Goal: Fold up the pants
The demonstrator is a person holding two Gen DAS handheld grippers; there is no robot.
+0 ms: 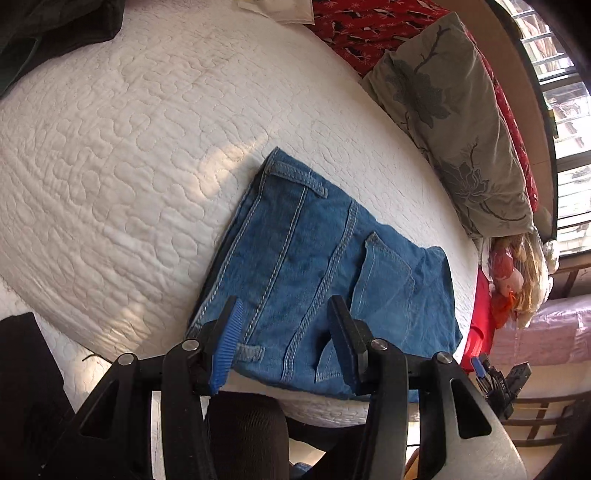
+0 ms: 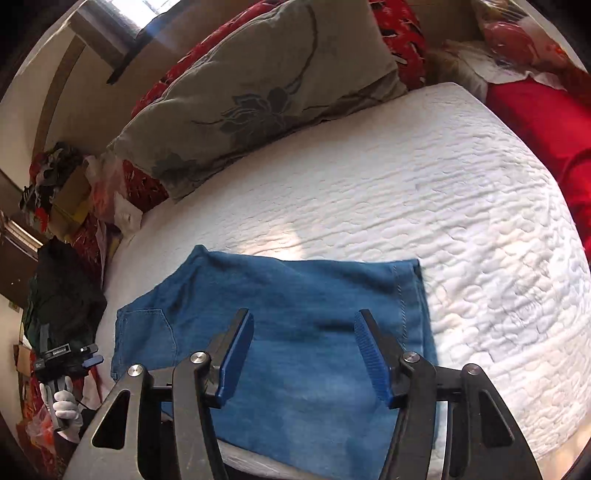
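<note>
Blue denim pants lie folded into a compact stack on a white quilted mattress, near its front edge. The waistband, belt loops and a back pocket face up. My left gripper is open and empty, hovering just above the waistband end. In the right wrist view the pants lie flat, with a pocket at the left. My right gripper is open and empty above them. The left gripper, held in a white-gloved hand, shows at the far left.
A grey floral pillow and red patterned bedding lie along the far side of the bed. Dark clothing is heaped at one end. A red cloth lies at the other. Windows and a pink-covered bed stand beyond.
</note>
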